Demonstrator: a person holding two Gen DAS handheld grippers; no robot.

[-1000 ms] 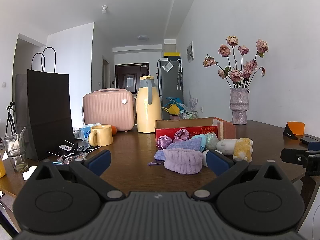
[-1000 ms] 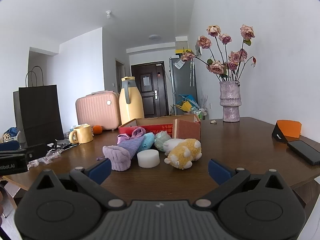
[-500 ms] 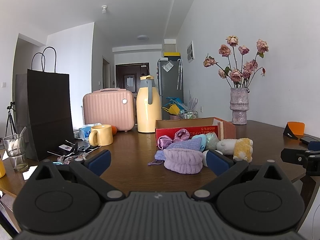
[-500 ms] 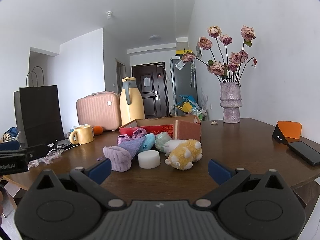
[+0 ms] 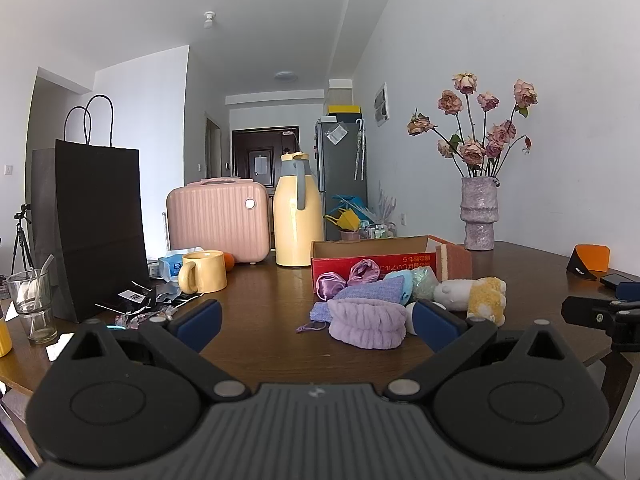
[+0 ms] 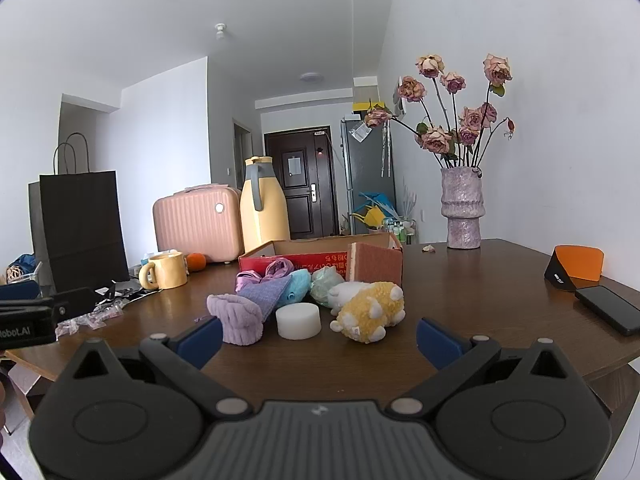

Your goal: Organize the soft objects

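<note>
A heap of soft things lies on the brown table in front of an open red cardboard box (image 5: 372,258) (image 6: 320,258). It holds a lilac plush headband (image 5: 366,320) (image 6: 236,318), a purple knit pouch (image 5: 368,294) (image 6: 266,294), satin scrunchies (image 5: 348,278) (image 6: 260,276), a white foam puck (image 6: 298,320) and a yellow-and-white plush toy (image 5: 482,298) (image 6: 368,310). My left gripper (image 5: 316,320) is open, low at the near table edge, short of the headband. My right gripper (image 6: 318,336) is open too, just short of the puck and plush toy.
A yellow mug (image 5: 202,272), black paper bag (image 5: 100,224), pink case (image 5: 218,220) and yellow jug (image 5: 298,226) stand at the left and back. A vase of dried roses (image 6: 462,212) stands far right. A phone (image 6: 610,310) and an orange-black stand (image 6: 576,268) lie right.
</note>
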